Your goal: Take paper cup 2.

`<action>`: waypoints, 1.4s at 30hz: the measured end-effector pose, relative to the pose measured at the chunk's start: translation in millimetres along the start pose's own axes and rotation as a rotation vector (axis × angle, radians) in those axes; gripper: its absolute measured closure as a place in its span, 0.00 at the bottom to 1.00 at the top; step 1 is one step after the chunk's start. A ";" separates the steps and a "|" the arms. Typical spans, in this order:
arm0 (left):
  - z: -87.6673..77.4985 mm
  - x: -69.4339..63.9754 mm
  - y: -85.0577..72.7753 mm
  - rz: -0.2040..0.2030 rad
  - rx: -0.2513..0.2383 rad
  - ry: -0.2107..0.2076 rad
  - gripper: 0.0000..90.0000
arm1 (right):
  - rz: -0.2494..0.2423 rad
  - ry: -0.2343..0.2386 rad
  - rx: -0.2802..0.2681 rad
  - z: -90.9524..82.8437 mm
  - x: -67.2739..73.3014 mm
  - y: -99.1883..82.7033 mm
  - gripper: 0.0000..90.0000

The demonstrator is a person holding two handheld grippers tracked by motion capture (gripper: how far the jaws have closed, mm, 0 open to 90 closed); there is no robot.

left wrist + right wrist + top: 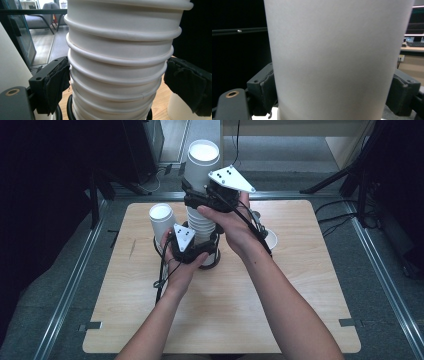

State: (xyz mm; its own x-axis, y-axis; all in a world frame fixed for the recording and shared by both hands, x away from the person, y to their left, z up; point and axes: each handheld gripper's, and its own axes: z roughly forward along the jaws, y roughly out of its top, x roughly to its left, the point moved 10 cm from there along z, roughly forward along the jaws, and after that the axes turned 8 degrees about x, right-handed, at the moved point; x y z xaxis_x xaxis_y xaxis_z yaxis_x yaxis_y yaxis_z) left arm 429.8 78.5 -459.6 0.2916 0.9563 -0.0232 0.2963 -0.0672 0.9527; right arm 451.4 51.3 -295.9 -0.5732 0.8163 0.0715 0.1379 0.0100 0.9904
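Over the table (280,320), both claws apparently pinching the cup stack (120,75), its base hidden.

I see a tall stack (201,222) of nested white paper cups standing upright near the middle of the wooden table, its rolled rims (120,60) ringed one above another like ribs. The stack's foot sits inside a black ring holder (70,110). The top cup (202,162), plain, smooth-walled and open-mouthed, rises above the rest, mouth up, showing its white inside. In my right gripper view its bare wall (337,62) stands straight between the pads. A second upright cup (161,222) stands just left of the stack.
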 end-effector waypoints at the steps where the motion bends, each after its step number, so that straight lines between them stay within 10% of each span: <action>1: 0.0 0.0 0.0 0.000 0.000 0.000 0.08 | -0.006 -0.003 -0.004 -0.8 0.4 2.0 0.15; 19: -0.4 0.2 -0.5 0.005 0.002 -0.001 0.08 | -0.007 -0.021 -0.082 -20.2 9.0 41.4 0.16; 42: -2.6 0.4 -3.0 0.023 -0.003 0.003 0.10 | 0.003 -0.061 -0.144 -61.2 -13.0 65.4 0.16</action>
State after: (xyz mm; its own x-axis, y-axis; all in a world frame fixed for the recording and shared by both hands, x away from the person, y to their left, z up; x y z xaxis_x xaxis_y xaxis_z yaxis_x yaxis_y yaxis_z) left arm 426.6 79.9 -461.7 0.2954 0.9554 -0.0007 0.2872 -0.0881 0.9538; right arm 418.4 6.0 -224.8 -0.5219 0.8501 0.0712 0.0197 -0.0714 0.9973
